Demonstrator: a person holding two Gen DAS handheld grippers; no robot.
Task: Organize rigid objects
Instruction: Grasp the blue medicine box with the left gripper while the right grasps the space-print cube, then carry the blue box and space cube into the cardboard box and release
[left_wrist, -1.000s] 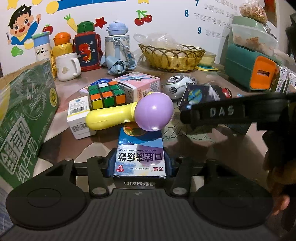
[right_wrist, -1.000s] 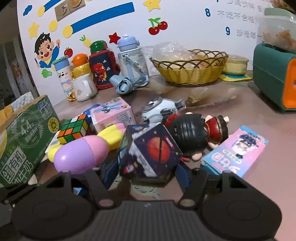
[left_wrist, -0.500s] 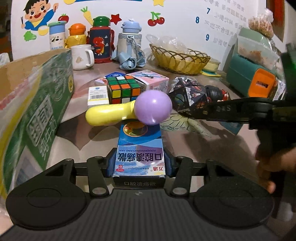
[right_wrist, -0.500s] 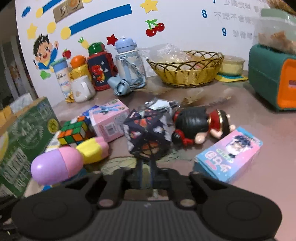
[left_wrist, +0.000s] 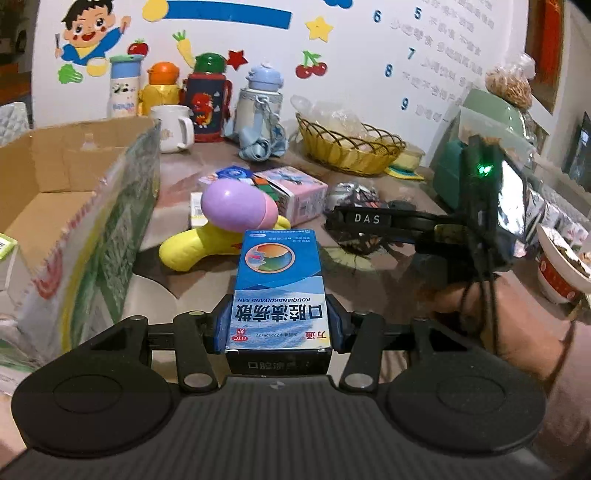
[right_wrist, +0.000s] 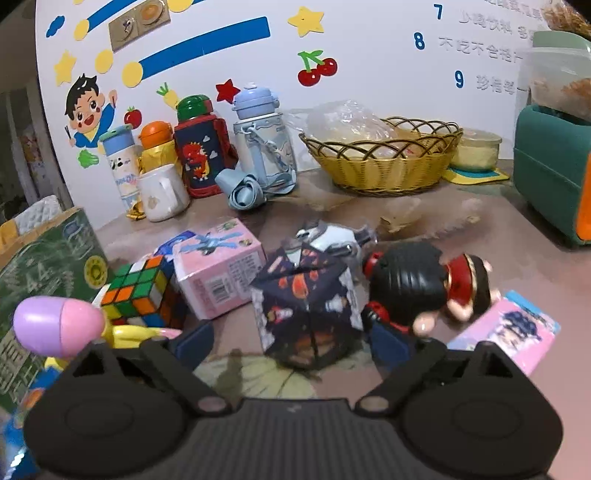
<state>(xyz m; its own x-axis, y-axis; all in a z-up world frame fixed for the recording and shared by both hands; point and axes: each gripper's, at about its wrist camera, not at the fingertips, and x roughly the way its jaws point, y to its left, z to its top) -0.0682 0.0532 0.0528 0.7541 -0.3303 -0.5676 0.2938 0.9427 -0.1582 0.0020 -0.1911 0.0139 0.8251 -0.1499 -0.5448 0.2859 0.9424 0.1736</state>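
My left gripper (left_wrist: 277, 321) is shut on a blue medicine box (left_wrist: 279, 273), held above the table beside the open cardboard box (left_wrist: 122, 206) on the left. A purple, pink and yellow toy (left_wrist: 236, 210) lies just ahead. In the right wrist view a dark space-pattern cube (right_wrist: 306, 306) rests on the table between the fingers of my right gripper (right_wrist: 291, 343). Its jaws are opening and the pads stand clear of the cube. A Rubik's cube (right_wrist: 136, 295), a pink box (right_wrist: 218, 269) and a black-haired doll (right_wrist: 410, 284) crowd around it.
A flat pink box (right_wrist: 509, 328) lies at the right. A white mug (right_wrist: 162, 192), several drinking bottles and a wicker basket (right_wrist: 384, 166) line the back wall. A green appliance (right_wrist: 546, 166) stands at the right, with a bowl (left_wrist: 557, 266) near the table edge.
My left gripper has risen with the blue box, and the cardboard box's inside now shows. The right gripper closed to pinch the dark cube, then spread its fingers wide again.
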